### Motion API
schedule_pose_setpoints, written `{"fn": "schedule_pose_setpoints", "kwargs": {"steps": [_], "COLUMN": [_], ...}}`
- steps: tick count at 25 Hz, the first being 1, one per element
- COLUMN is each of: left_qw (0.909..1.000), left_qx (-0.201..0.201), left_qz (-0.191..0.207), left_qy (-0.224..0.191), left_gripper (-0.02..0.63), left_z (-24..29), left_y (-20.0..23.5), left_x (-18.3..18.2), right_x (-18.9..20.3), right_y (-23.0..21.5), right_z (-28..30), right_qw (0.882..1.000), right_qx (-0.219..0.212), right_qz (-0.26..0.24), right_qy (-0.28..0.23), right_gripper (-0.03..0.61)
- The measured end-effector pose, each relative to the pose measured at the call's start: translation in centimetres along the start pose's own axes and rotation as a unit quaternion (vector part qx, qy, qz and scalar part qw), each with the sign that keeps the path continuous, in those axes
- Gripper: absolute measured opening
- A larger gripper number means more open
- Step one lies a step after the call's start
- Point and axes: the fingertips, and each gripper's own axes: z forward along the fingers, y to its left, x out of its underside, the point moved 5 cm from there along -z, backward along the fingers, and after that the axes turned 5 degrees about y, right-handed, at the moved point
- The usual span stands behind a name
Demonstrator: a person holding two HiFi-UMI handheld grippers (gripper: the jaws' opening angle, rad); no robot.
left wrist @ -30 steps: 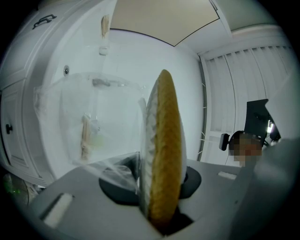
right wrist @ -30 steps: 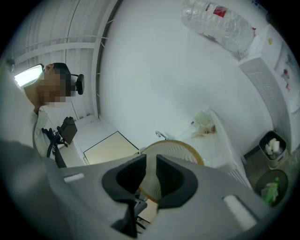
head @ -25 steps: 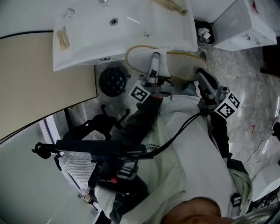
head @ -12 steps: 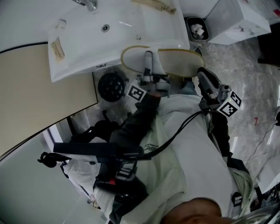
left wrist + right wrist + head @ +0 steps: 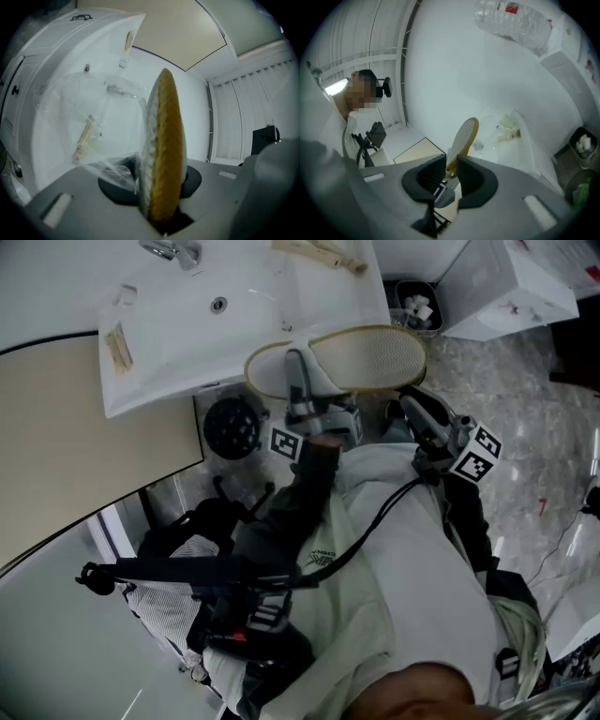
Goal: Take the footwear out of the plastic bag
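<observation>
left gripper: fingers clamped on the slipper, biting it edge-on around mid-sole and holding it up in the air in front of the person.
right gripper: just off the slipper's far end, not touching it. Its fingers are nearly together with only a thin slit, and nothing is pinched that I can see.
plastic bag: clear film bunched against one side of the slipper, right by the left fingers. Not fully off yet, imo.
step: looks like the tail end of freeing the slipper – the clingy film is what's left.
next move: I'd guess the right one has to catch that loose film and peel it away while the left holds firm.
sink: white basin just beyond the slipper.
</observation>
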Motion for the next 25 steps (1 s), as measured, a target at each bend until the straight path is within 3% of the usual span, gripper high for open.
{"fn": "schedule_pose_setpoints", "kwargs": {"steps": [3,5,10,25], "left_qw": [0.9999,0.9995,0.9982,0.9975], "left_qx": [0.004,0.008,0.014,-0.007], "left_qz": [0.010,0.020,0.045,0.061], "left_qy": [-0.012,-0.022,-0.036,-0.035], "left_gripper": [0.102,0.103,0.102,0.103], "left_z": [0.2,0.2,0.2,-1.1], "left_y": [-0.2,-0.4,-0.4,0.4], "left_x": [0.0,-0.1,0.0,0.6], "right_x": [-1.0,-2.0,-3.2,-4.5], "right_y": [-0.5,-0.6,-0.6,-2.0], "right_z": [0.0,-0.1,0.4,1.8], "right_qw": [0.999,0.998,0.995,0.996], "right_qx": [-0.045,-0.057,-0.059,-0.046], "right_qz": [0.022,0.007,-0.046,-0.038], "right_qy": [0.005,0.011,0.065,0.065], "right_gripper": [0.058,0.058,0.060,0.014]}}
